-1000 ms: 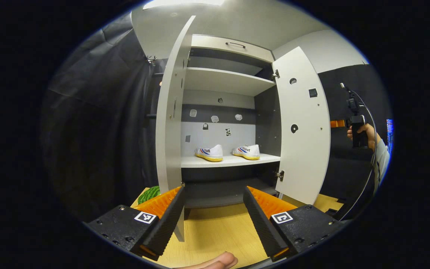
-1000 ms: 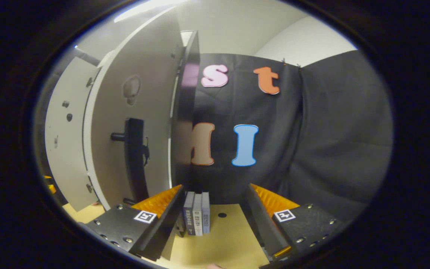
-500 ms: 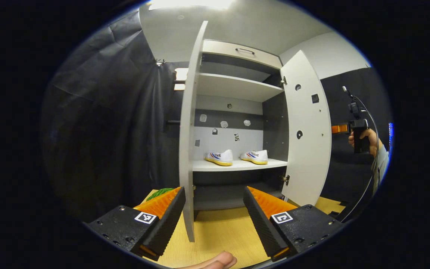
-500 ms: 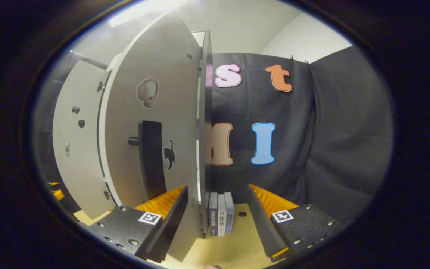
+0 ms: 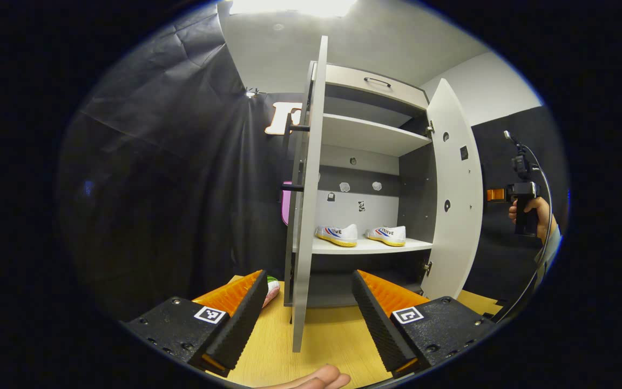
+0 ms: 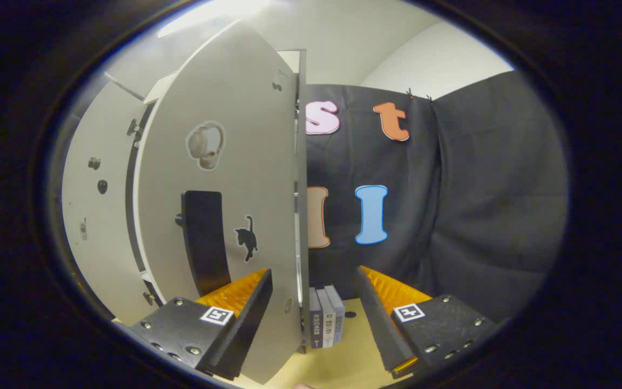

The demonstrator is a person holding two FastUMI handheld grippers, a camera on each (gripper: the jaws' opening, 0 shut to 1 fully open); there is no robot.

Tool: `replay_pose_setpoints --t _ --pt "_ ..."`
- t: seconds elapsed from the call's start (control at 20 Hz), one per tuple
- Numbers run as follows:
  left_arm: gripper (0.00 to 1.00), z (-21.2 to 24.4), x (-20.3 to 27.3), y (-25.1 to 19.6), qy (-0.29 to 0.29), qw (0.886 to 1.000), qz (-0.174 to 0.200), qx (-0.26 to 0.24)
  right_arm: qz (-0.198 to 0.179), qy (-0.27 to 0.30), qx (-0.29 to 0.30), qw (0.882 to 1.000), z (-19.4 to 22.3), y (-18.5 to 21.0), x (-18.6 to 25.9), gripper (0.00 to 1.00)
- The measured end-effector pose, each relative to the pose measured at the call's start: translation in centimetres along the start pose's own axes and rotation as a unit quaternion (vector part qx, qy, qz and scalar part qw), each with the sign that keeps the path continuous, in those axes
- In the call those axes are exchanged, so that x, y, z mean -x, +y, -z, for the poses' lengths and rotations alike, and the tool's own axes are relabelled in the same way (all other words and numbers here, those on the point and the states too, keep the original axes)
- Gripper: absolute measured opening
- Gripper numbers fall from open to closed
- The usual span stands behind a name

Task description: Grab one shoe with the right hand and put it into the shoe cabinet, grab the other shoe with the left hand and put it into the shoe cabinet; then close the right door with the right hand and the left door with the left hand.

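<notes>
both shoes (image 5: 359,235) on cabinet shelf ahead of left gripper (image 5: 309,313), left door (image 5: 304,216) edge-on between its spread fingers, right gripper (image 6: 313,313) spread, straddling right door (image 6: 246,216) edge

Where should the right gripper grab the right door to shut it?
By the black vertical handle on the right door's outer face. It stands off the panel, so open jaws can close across it from the front; the door's thin edge offers less hold.
</notes>
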State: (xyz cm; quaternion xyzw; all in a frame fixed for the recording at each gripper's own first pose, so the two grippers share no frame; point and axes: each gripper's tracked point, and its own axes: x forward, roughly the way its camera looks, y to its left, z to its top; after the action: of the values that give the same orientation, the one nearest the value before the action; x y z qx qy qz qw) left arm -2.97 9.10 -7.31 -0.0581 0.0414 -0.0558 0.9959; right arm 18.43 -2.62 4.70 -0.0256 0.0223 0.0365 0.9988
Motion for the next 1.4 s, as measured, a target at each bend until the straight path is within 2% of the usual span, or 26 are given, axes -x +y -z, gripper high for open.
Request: replay_pose_setpoints --t 0.1,0.15,0.25,0.3,0.4,0.5,0.6,0.65,0.8,0.85,0.95,1.0,1.1,1.15,1.3,1.4 --pt "0.96 -0.6 -0.3 0.5 -0.004 1.0 -0.006 -0.003 -0.015 -0.008 0.013 1.0 0.1 3.8 -0.1 0.93" --pt "0.93 -0.6 -0.3 0.9 -0.003 1.0 -0.009 -0.005 -0.047 -0.007 0.016 0.999 0.4 6.7 -0.1 0.9" --pt "0.93 -1.0 -0.4 1.7 -0.001 1.0 -0.013 -0.003 -0.114 0.004 0.006 0.993 1.4 12.1 0.2 0.93" --pt "0.96 -1.3 -0.3 1.9 0.0 1.0 -0.01 0.005 -0.111 0.005 0.006 0.994 2.0 13.4 0.3 0.94" --pt "0.96 -1.8 0.1 2.5 0.005 1.0 -0.005 0.009 -0.094 -0.008 0.004 0.996 1.8 13.3 1.1 0.98" --pt "0.96 -2.7 -0.4 4.7 -0.005 1.0 -0.019 -0.001 -0.084 -0.01 0.002 0.996 2.0 13.1 1.3 0.97" --pt "0.96 -4.3 -0.7 6.7 -0.021 0.999 -0.038 -0.012 -0.092 -0.006 -0.012 0.996 2.7 13.5 2.3 0.97" --pt "0.93 -5.0 -0.6 7.6 -0.028 0.999 -0.043 -0.016 -0.094 -0.002 -0.019 0.995 3.1 13.5 3.0 0.96" --pt "0.99 -6.7 -0.8 9.8 -0.039 0.997 -0.057 -0.021 -0.097 -0.002 -0.025 0.995 3.0 13.0 5.4 0.97" --pt "0.96 -7.1 -0.8 10.3 -0.042 0.997 -0.059 -0.024 -0.096 -0.004 -0.024 0.995 3.1 12.6 6.2 0.97" --pt "0.96 -7.8 -1.2 11.3 -0.041 0.996 -0.071 -0.032 -0.098 -0.008 -0.025 0.995 3.2 12.5 7.9 0.97" --pt "0.93 -8.3 -1.7 11.7 -0.041 0.996 -0.072 -0.035 -0.102 -0.011 -0.028 0.994 3.2 12.8 8.9 0.97" --pt "0.96 -8.6 -2.8 12.4 -0.035 0.996 -0.079 -0.038 -0.115 -0.021 -0.03 0.993 3.2 13.4 10.8 0.97" --pt "0.93 -8.8 -3.4 12.6 -0.034 0.995 -0.081 -0.037 -0.12 -0.026 -0.027 0.992 3.1 13.7 11.6 0.97" --pt "0.96 -9.4 -5.5 13.4 -0.021 0.996 -0.084 -0.022 -0.138 -0.043 -0.007 0.989 3.4 15.0 14.3 0.97" --pt "0.93 -9.8 -6.5 13.8 -0.013 0.996 -0.084 -0.019 -0.134 -0.048 0.001 0.99 4.2 15.2 15.4 0.97"
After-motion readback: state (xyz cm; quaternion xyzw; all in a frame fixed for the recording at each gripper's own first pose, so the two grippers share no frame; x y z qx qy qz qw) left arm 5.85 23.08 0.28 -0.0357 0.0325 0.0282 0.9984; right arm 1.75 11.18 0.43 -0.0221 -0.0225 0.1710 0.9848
